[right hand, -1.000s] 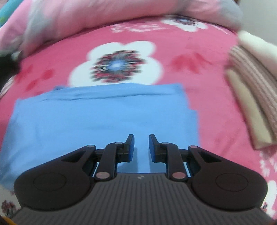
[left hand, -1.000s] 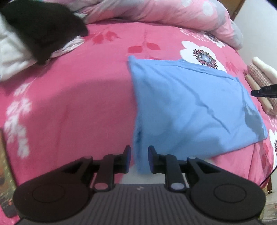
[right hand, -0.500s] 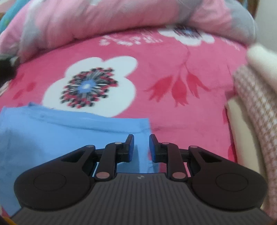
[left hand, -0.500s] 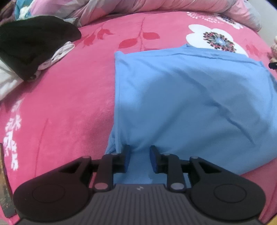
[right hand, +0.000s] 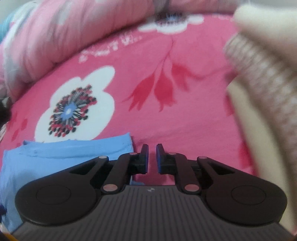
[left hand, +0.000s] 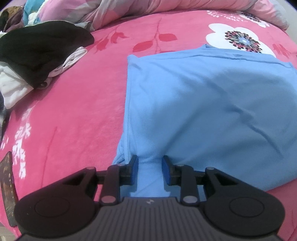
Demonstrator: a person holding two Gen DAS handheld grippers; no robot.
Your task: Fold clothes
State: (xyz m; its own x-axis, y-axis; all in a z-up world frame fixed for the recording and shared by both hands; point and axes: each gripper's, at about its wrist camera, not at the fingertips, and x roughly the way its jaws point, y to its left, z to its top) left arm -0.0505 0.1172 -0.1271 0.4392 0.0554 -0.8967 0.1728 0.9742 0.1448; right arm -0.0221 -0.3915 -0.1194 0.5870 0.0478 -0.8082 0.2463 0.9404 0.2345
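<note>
A blue garment (left hand: 213, 103) lies folded flat on the pink flowered bedspread (left hand: 74, 111). My left gripper (left hand: 150, 163) points down at its near left corner. The jaws are opening, and a bunched strip of blue cloth runs between the pads. In the right wrist view, only the garment's far right corner (right hand: 65, 153) shows, just left of my right gripper (right hand: 152, 150). The right jaws are closing to a narrow gap. Nothing is between them, and only the bedspread (right hand: 167, 120) shows through.
A black garment (left hand: 40, 48) lies on white clothes (left hand: 13, 90) at the far left. A pink quilt (left hand: 148, 7) is bunched along the back. A blurred stack of folded knit and cream clothes (right hand: 263, 89) stands close on the right. A dark flat object (left hand: 7, 189) sits at the left edge.
My left gripper came forward and down onto the blue garment's near left corner, and its jaws widened. My right gripper slid right, off the garment's far right corner, and its jaws narrowed.
</note>
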